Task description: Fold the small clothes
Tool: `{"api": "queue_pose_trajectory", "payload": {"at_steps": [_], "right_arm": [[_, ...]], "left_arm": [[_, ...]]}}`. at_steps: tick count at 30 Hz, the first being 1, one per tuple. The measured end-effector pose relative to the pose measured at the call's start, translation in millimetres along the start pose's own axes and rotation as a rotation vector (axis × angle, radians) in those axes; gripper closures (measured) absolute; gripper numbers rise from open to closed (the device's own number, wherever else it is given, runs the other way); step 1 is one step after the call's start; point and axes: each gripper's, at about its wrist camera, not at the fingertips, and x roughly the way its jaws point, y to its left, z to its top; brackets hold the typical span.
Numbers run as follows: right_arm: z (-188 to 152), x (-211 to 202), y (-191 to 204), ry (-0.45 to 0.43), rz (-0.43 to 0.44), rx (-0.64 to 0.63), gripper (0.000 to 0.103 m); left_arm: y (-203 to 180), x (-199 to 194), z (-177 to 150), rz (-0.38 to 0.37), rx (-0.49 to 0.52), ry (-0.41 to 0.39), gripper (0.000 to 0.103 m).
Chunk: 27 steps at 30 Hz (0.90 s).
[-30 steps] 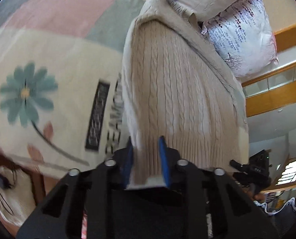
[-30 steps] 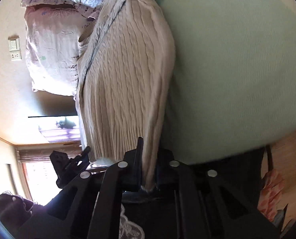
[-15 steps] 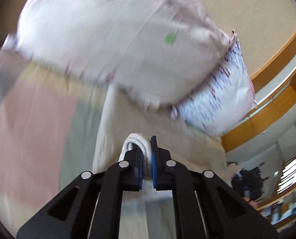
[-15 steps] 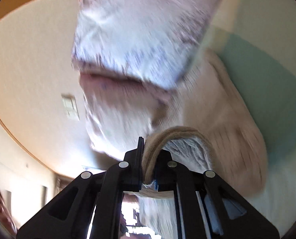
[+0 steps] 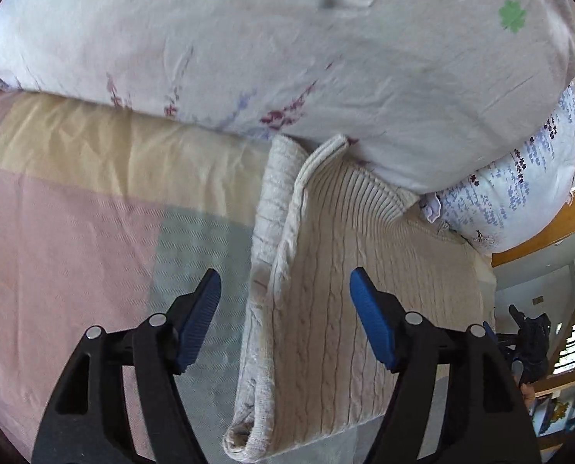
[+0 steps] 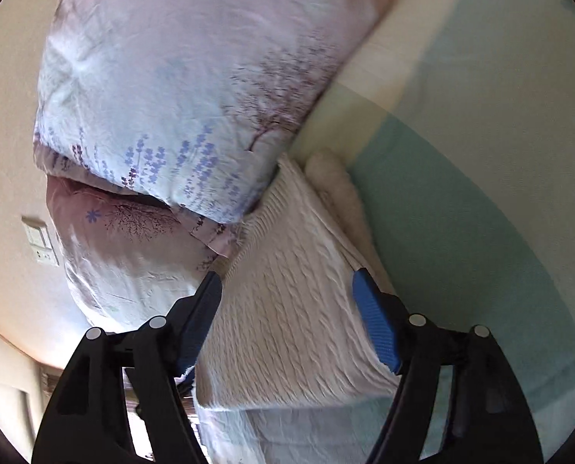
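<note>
A cream cable-knit sweater (image 5: 337, 309) lies folded over on the bedspread, its ribbed edge against the pillows. My left gripper (image 5: 285, 317) is open just above its left folded edge, holding nothing. The sweater also shows in the right wrist view (image 6: 287, 309), folded flat. My right gripper (image 6: 287, 317) is open over its right side, its blue pads apart and empty.
Two floral pillows (image 5: 287, 50) stack at the sweater's far end; they also show in the right wrist view (image 6: 179, 89). The bedspread (image 5: 74, 239) has pink, yellow and green patches. A wall switch (image 6: 40, 239) shows at left. Wooden railing (image 5: 558, 228) lies to the right.
Both grippers carried the sweater's hem up toward the pillows, folding it over, then opened and let go. The sweater now lies folded in half.
</note>
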Motion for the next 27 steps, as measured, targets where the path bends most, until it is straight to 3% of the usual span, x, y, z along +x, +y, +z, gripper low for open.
{"api": "queue_pose_trajectory", "payload": {"at_steps": [4,8,9,11,13,15,18,22,26,27], "right_arm": [[-11.8,-18.0,-4.7,-0.01,0.012,-0.002,0.031],[-24.6,-21.6,-3.9,0.011,0.002,-0.018,0.031],[-27.9,-19.9,-4.2,0.017,0.003,-0.014,0.031],[-35.4,-19.3,-6.7,0.032,0.009,-0.003,0.031],[-40.3,-20.6,-10.9,0.042,0.013,0.006,0.03],[-43.9,-20.1,-15.9,0.051,0.016,0.015,0.03],[-44.6,-25.1,-20.6,0.056,0.022,0.019,0.03],[-36.4,-32.0,-23.5,0.049,0.009,-0.018,0.03],[-20.1,-34.3,-28.7,0.016,-0.016,-0.029,0.03],[-16.3,-34.3,-30.3,0.008,-0.023,-0.032,0.03]], "left_arm": [[-1.1,19.1,-3.4,-0.051,0.023,0.048,0.034],[-0.9,26.9,1.5,-0.103,-0.006,0.009,0.031],[4.0,28.0,2.2,-0.132,-0.043,-0.001,0.036],[16.3,28.3,4.4,-0.111,-0.113,-0.011,0.079],[27.2,30.2,3.3,-0.167,-0.211,0.008,0.083],[13.9,23.6,2.6,-0.165,-0.228,-0.004,0.085],[-39.7,9.1,5.0,-0.227,-0.148,-0.003,0.086],[-154.0,6.5,4.3,-0.419,-0.009,0.02,0.086],[-263.7,54.7,-10.5,-0.609,0.06,0.097,0.084],[-287.6,78.8,-16.7,-0.642,0.046,0.143,0.078]]}}
